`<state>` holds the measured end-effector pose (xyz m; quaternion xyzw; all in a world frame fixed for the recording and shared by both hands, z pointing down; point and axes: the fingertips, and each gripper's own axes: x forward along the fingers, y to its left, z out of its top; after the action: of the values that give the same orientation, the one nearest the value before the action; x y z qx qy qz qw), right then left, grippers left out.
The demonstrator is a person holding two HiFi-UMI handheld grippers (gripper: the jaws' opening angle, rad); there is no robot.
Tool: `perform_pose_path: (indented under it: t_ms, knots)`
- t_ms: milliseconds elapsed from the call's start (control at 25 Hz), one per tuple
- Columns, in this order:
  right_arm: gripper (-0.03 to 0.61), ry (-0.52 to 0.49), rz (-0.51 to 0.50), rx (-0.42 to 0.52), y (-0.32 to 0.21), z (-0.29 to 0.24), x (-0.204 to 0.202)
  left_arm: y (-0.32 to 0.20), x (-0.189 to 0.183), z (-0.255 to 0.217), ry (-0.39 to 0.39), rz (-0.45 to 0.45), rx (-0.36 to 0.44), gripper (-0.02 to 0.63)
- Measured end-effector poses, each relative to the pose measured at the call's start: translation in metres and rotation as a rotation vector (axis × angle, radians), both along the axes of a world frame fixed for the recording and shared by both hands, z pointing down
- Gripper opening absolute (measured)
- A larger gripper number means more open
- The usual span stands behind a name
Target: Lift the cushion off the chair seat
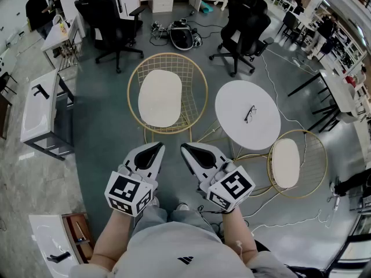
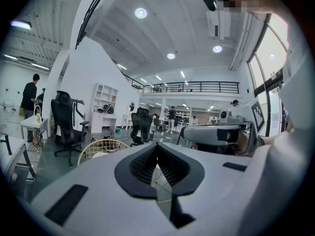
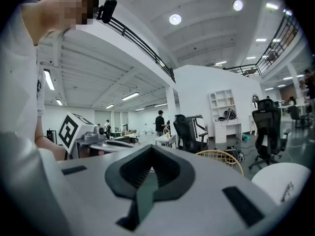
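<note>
A cream oval cushion (image 1: 159, 98) lies on the seat of a gold wire chair (image 1: 191, 80) straight ahead of me. Both grippers are held near my body, short of the chair. My left gripper (image 1: 155, 147) is shut with nothing in it, its tip just below the chair's front rim. My right gripper (image 1: 186, 149) is also shut and holds nothing. In the left gripper view the chair (image 2: 101, 149) shows low at the left beyond the closed jaws (image 2: 156, 161). In the right gripper view its gold rim (image 3: 224, 157) appears right of the closed jaws (image 3: 150, 168).
A round white table (image 1: 235, 112) with glasses (image 1: 250, 113) on it stands right of the chair. A second gold chair with a cushion (image 1: 286, 163) is at the lower right. Black office chairs (image 1: 243, 30) and floor cables lie behind; a white bench (image 1: 37, 106) sits at the left.
</note>
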<state>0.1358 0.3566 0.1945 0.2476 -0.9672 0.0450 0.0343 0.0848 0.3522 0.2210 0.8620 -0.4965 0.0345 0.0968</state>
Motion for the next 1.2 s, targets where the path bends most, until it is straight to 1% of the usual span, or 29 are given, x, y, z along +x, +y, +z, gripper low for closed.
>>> perform_pose_path:
  t_ms: [200, 360, 600, 880, 1040, 1200]
  knots:
    - [0.008, 0.0, 0.004, 0.003, -0.002, -0.003, -0.001, 0.0, 0.004, 0.0, -0.018, 0.019, 0.001, 0.012]
    - [0.008, 0.003, 0.008, 0.004, -0.004, -0.003, -0.007, -0.002, -0.001, -0.001, -0.02, 0.027, 0.003, 0.012]
    - [0.009, -0.026, 0.042, -0.018, -0.012, -0.003, -0.016, -0.01, -0.018, -0.002, -0.019, 0.029, 0.009, 0.012]
    - [0.009, -0.049, 0.105, -0.037, -0.023, -0.003, -0.033, -0.02, -0.043, 0.0, -0.012, 0.054, 0.013, 0.012]
    - [0.009, -0.044, 0.133, -0.031, -0.024, 0.0, -0.048, -0.023, -0.06, 0.003, -0.019, 0.079, 0.02, 0.012]
    - [0.009, -0.031, 0.154, -0.04, -0.025, 0.006, -0.057, -0.028, -0.073, 0.007, -0.013, 0.083, 0.011, 0.012]
